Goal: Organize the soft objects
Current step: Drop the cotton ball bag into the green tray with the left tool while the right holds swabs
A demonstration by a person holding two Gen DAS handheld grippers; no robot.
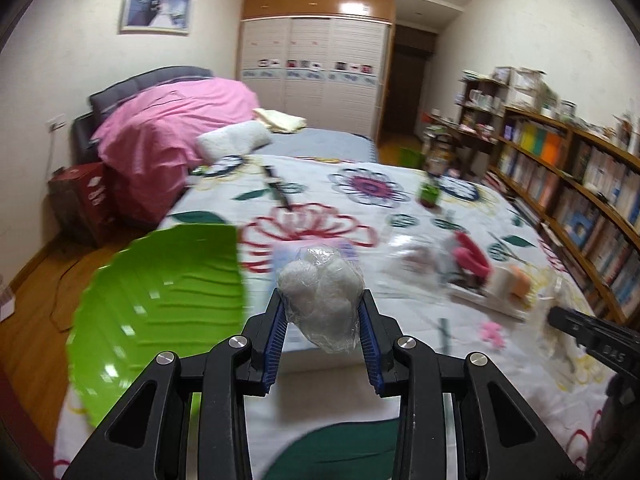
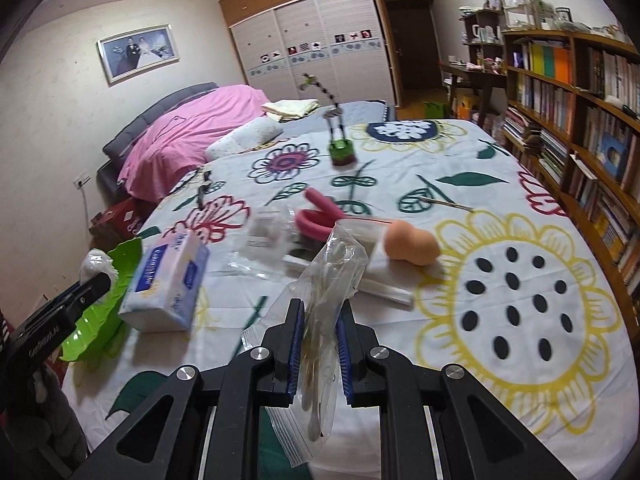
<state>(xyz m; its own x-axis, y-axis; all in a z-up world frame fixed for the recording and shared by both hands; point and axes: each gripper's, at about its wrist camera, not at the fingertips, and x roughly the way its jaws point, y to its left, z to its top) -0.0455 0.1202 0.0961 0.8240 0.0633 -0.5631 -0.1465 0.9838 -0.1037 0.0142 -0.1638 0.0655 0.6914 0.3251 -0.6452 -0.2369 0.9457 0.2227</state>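
Left wrist: fingers (image 1: pixel 323 306) clamp cotton-ball bag (image 1: pixel 320 294) | right wrist: fingers (image 2: pixel 320 316) pinch swab bag (image 2: pixel 326 280)

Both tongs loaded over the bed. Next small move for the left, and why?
Probably carry the left tongs sideways over the green leaf-shaped plastic tray and release. They clamp a clear plastic bag of white cotton balls, and the tray lies just beside them at the bed's edge, holding nothing visible here.
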